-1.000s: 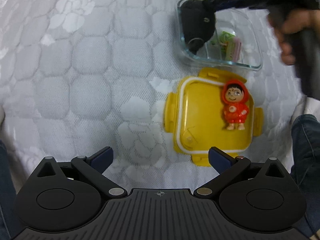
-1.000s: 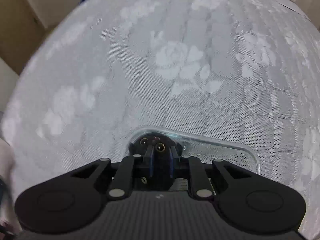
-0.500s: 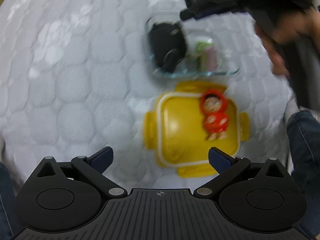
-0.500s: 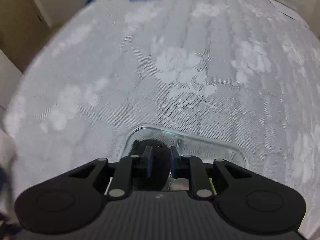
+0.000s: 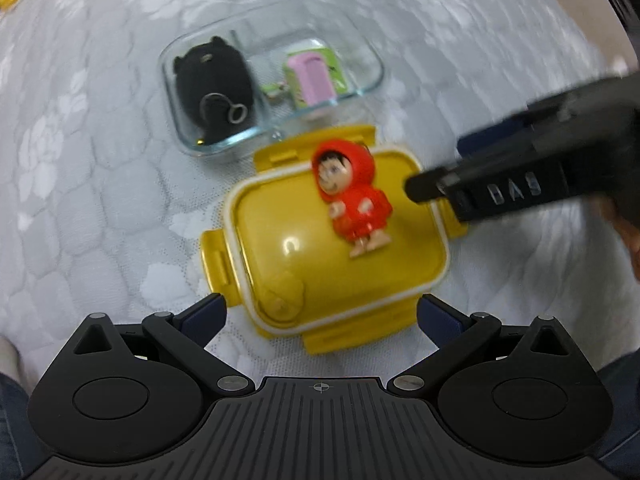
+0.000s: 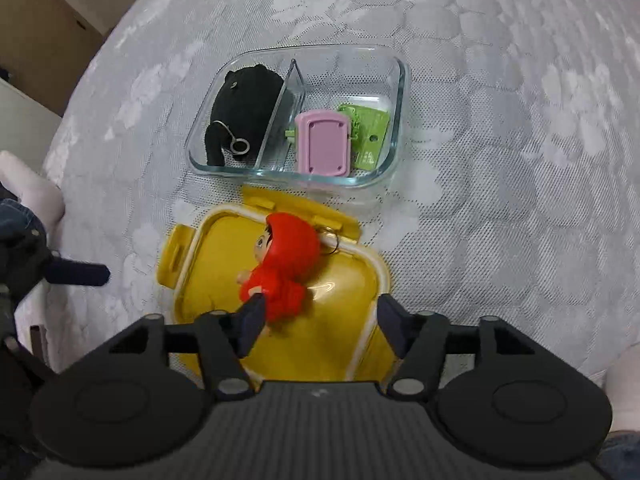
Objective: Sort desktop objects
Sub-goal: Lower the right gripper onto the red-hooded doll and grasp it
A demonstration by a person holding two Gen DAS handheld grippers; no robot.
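Right gripper (image 6: 318, 318) jaws just sprung apart, empty, over red-hooded doll (image 6: 286, 270) | doll lies on yellow lid (image 6: 344, 280), beside glass dish (image 6: 394, 152) | black plush keychain (image 6: 244, 114) in dish's left compartment | left gripper (image 5: 320, 314) wide open, holding nothing

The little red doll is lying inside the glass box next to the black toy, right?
Not quite. The right wrist view shows the red doll lying on the yellow lid, outside the glass box. The black toy is in the box's left compartment.
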